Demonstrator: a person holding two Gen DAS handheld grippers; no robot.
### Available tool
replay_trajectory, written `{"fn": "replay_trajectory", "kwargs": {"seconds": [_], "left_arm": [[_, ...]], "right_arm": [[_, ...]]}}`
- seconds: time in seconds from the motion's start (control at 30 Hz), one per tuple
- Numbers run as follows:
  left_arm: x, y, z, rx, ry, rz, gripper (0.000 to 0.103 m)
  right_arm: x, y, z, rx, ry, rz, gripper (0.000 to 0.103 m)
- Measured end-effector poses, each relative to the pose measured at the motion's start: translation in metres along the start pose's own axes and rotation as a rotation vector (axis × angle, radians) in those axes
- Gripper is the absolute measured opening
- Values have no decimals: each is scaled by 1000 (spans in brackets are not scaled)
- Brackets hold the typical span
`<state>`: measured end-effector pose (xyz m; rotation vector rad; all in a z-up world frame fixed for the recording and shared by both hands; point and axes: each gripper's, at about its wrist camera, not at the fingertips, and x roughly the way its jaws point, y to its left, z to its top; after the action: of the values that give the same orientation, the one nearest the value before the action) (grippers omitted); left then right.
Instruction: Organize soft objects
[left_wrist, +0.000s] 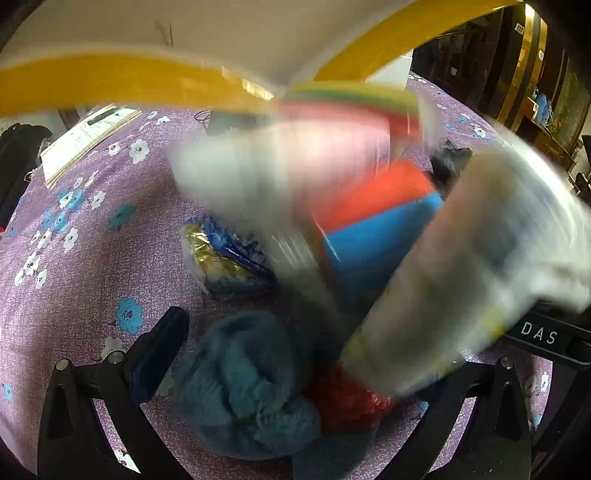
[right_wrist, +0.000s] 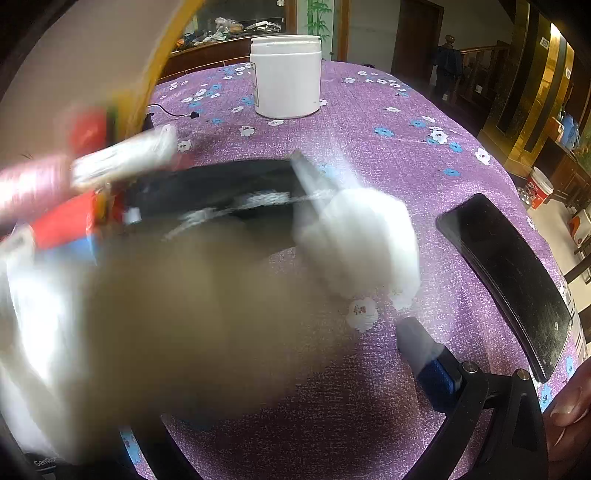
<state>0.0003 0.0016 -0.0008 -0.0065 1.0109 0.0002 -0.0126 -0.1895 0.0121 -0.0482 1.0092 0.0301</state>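
Note:
In the left wrist view a teal knitted cloth and a red crinkly packet lie on the purple flowered tablecloth between the fingers of my left gripper, which is open. A blurred sleeve and the other gripper sweep across the right side. A blue and gold foil packet lies further out. In the right wrist view a white fluffy ball sits ahead of my right gripper; only its right finger shows. A blurred arm hides the left half.
A white jar stands at the far side of the table. A black phone lies at the right. A yellow-rimmed basket with coloured items stands at the back. A notebook lies at the far left.

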Motion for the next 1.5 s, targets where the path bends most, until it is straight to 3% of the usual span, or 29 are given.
{"fn": "replay_trajectory", "kwargs": {"seconds": [1.4,1.5], "left_arm": [[1,0,1,0,1,0,103],[0,0,1,1,1,0,103]], "right_arm": [[-2,-1,-2,0,0,0,103],[-1,1,-1,-43,8,24,103]]}}
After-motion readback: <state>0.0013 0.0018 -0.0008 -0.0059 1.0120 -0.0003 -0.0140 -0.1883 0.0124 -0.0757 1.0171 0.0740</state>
